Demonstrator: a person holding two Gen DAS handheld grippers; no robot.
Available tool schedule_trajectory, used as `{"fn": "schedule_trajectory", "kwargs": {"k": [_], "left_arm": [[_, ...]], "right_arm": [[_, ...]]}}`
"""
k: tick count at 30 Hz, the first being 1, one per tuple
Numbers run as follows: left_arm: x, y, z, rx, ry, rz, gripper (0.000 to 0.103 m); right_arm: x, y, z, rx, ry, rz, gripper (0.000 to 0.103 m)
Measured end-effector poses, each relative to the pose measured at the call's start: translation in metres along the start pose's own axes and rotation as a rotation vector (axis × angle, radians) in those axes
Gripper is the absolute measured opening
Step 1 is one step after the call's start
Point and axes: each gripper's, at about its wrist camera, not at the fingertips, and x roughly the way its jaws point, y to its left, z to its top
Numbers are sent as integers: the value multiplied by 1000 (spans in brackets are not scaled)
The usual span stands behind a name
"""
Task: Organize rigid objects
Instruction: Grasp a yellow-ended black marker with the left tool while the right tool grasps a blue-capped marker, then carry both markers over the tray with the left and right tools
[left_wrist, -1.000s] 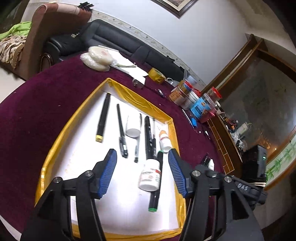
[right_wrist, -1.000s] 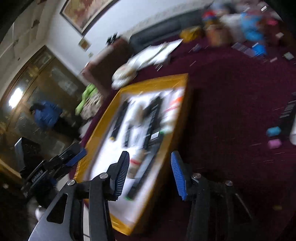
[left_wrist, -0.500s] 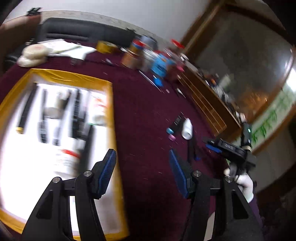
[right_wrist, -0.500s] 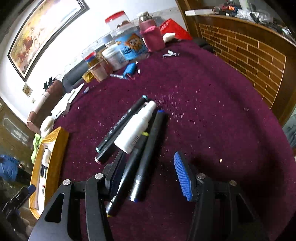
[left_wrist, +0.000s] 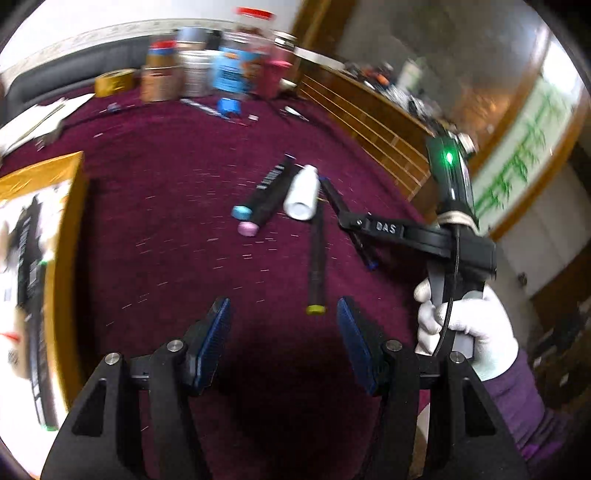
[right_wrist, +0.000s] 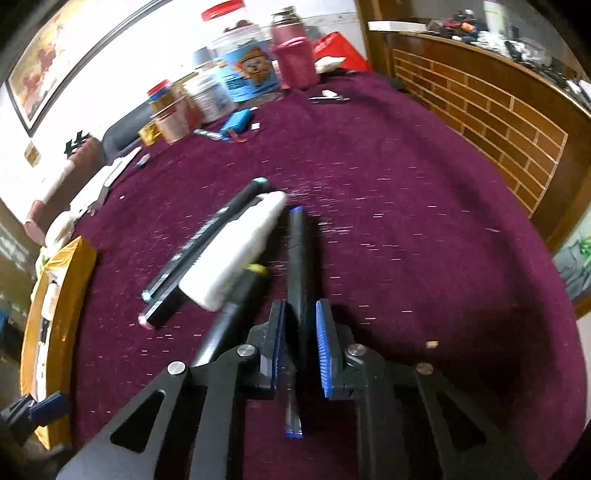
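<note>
1. Blue-tipped marker (right_wrist: 297, 258) lies on maroon tablecloth (right_wrist: 406, 221), clamped between pads of right gripper (right_wrist: 300, 339).
2. Left gripper (left_wrist: 282, 343) hangs with jaws apart, nothing between, above bare cloth.
3. Yellow-tipped marker (right_wrist: 236, 306) touches nearby, just left; could drag along on lift.
4. White bottle (right_wrist: 236, 251) rests across that marker; may roll if disturbed.
5. Gold-edged tray (right_wrist: 62, 280) sits farther left; off-centre grip risks tilt or slip in transit.

Bright, motion-blurred, fisheye-warped edges
</note>
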Motion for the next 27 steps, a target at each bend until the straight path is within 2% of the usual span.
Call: {"fn": "schedule_trajectory", "kwargs": {"k": [1, 5, 8, 10, 11, 13, 14, 18, 20, 21, 23, 24, 25, 27], "left_arm": [[6, -9, 2, 24, 10, 0, 58], [36, -35, 10, 101, 53, 1, 57], [67, -51, 19, 170, 81, 29, 55], [89, -63, 29, 236, 92, 69, 18], [95, -65, 31, 258, 98, 78, 12], [111, -67, 33, 282, 115, 112, 12], [109, -66, 33, 286, 93, 126, 12], [99, -52, 29, 232, 108, 91, 12], [99, -51, 30, 216, 110, 89, 22], [101, -51, 32, 208, 104, 91, 34], [107, -58, 34, 226, 87, 98, 35], [111, -64, 33, 255, 73, 92, 27], [115, -68, 32, 276, 75, 97, 12], [116, -73, 33, 304, 70, 127, 12]], "right_arm": [[-2, -7, -2, 8, 1, -19, 13], [-10, -26, -6, 25, -1, -7, 13], [-14, -33, -8, 27, 2, 17, 13], [-15, -35, -9, 26, 4, 32, 13], [-16, -35, -10, 25, 5, 37, 13], [-16, -37, -10, 24, 6, 52, 13], [-15, -38, -10, 23, 7, 59, 14], [-13, -38, -6, 15, 12, 68, 14], [-10, -35, -3, 13, 12, 61, 14], [-8, -34, -1, 11, 12, 52, 14], [-6, -30, 0, -2, 8, 33, 14], [-5, -27, 1, -11, 3, 24, 14], [-5, -26, 1, -23, 0, 19, 14], [-6, -28, 1, -15, 3, 35, 14]]}}
